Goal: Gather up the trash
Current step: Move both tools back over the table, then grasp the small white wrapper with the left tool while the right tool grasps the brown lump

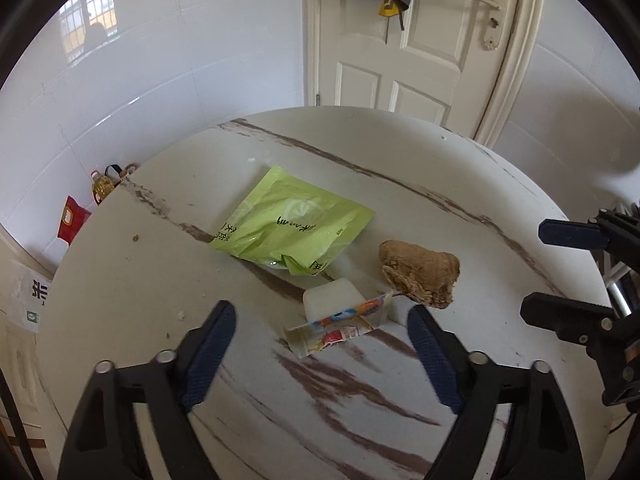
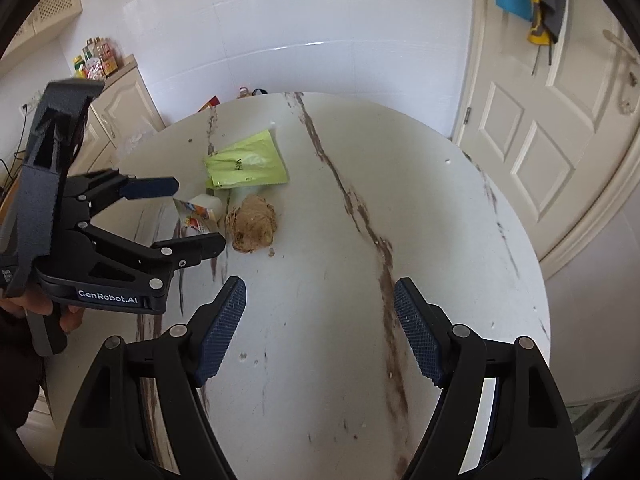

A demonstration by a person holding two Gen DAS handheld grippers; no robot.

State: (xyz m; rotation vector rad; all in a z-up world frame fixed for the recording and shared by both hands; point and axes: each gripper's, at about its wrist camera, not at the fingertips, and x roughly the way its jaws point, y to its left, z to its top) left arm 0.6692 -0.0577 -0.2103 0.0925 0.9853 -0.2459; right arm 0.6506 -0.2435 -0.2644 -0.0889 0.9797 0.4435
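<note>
Left gripper (image 1: 322, 332) jaws apart, empty, above the small wrapper (image 1: 340, 330) and white cup (image 1: 336, 300). Right gripper (image 2: 320, 312) also spread, empty, over bare table (image 2: 440, 208). Brown wad (image 2: 251, 229) and green packet (image 2: 246, 165) just beyond the cup; table edge well clear.

Items on the round table (image 1: 460, 168), counted:

- One green packet (image 1: 294, 220), ahead of the left gripper's (image 1: 322, 320) jaws.
- One small white cup (image 1: 332, 300) with one printed wrapper (image 1: 340, 330) lying against it, just beyond the gap between those jaws.
- One brown crumpled wad (image 1: 418, 278), beyond the same jaws, off towards the right-hand finger.

Total: four pieces of litter.

Grippers: two, the left and the right gripper (image 2: 320, 320), each with two fingers standing apart, nothing between either pair.
</note>
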